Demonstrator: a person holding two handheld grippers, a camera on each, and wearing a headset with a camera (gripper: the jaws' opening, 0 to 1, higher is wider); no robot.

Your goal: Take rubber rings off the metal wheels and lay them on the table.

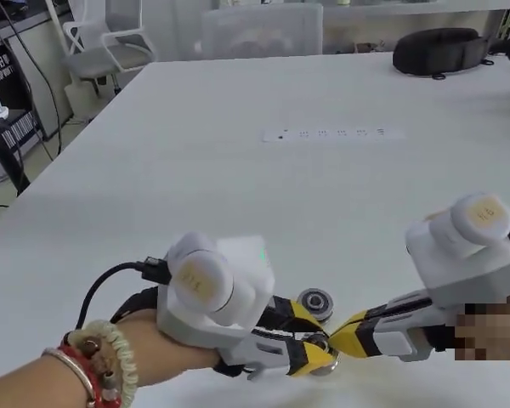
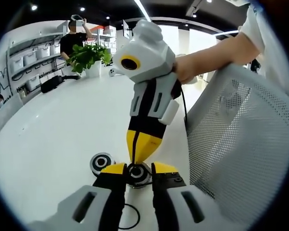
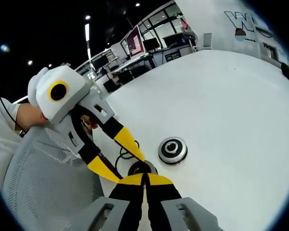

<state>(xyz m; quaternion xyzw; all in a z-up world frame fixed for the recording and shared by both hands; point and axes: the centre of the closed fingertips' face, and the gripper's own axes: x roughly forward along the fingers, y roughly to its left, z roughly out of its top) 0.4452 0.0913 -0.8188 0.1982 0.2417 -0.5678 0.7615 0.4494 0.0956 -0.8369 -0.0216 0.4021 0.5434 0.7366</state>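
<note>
The left gripper (image 2: 138, 169) has its two yellow-tipped jaws closed narrowly on the held wheel (image 2: 138, 175), one on each flank, so the small disc lies flat and cannot slide or spin on the smooth top. That looks like its whole job here: a clamp. The right gripper (image 3: 144, 179) comes in from the opposite side with its jaws pressed together to a thin slit. Their pointed tips meet the near rim of that same wheel, where a rubber ring would sit. Whether a ring is pinched between them is too small to tell. The likely reason for the pose is to pick or pry a soft band off a hard rim while the other tool braces it.

The held wheel is round and low, with bright metal faces, a dark band and a stepped hub like a bearing's. The free wheel (image 1: 314, 303) lies flat just beside it, a little farther in from the desk's near edge. It has the same build, its dark outer band looks in place, and neither tool touches it. A thin black loop (image 2: 139, 215) lies limp on the desk between the left gripper's jaw arms, toward the person. It is probably a ring that is off its wheel.

The desk (image 1: 280, 187) is white, matt and hard. Both wheels sit close to its near edge, by a grey mesh chair back (image 2: 241, 144).
</note>
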